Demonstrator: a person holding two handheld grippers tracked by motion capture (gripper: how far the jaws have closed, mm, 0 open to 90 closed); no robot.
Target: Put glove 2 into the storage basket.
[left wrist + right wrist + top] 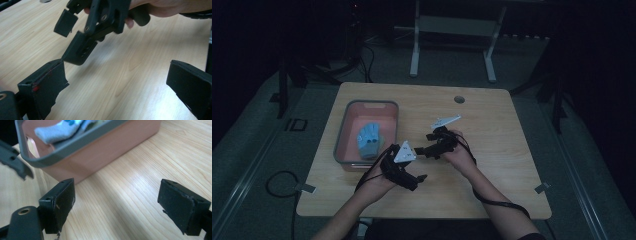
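A pink tray with a grey rim [343, 132] stands on the left half of the wooden table and holds a blue-grey folded sock [370, 140]. My left gripper [417, 171] hovers just right of the tray's near corner, and its jaws stand wide apart over bare wood [117, 77]. My right gripper [422, 149] is close beside it and points left toward the tray. In the right gripper view its jaws [120, 197] are spread with nothing between them, and the tray wall [107, 147] and sock [57, 130] lie just ahead. The right gripper [72, 32] also appears close in front of the left one.
A round cable hole [459, 99] sits near the table's far edge. Bare wood stretches across the right half of the table [502, 150]. A white metal stand [452, 30] is on the floor behind the table, and cables lie at the left [277, 182].
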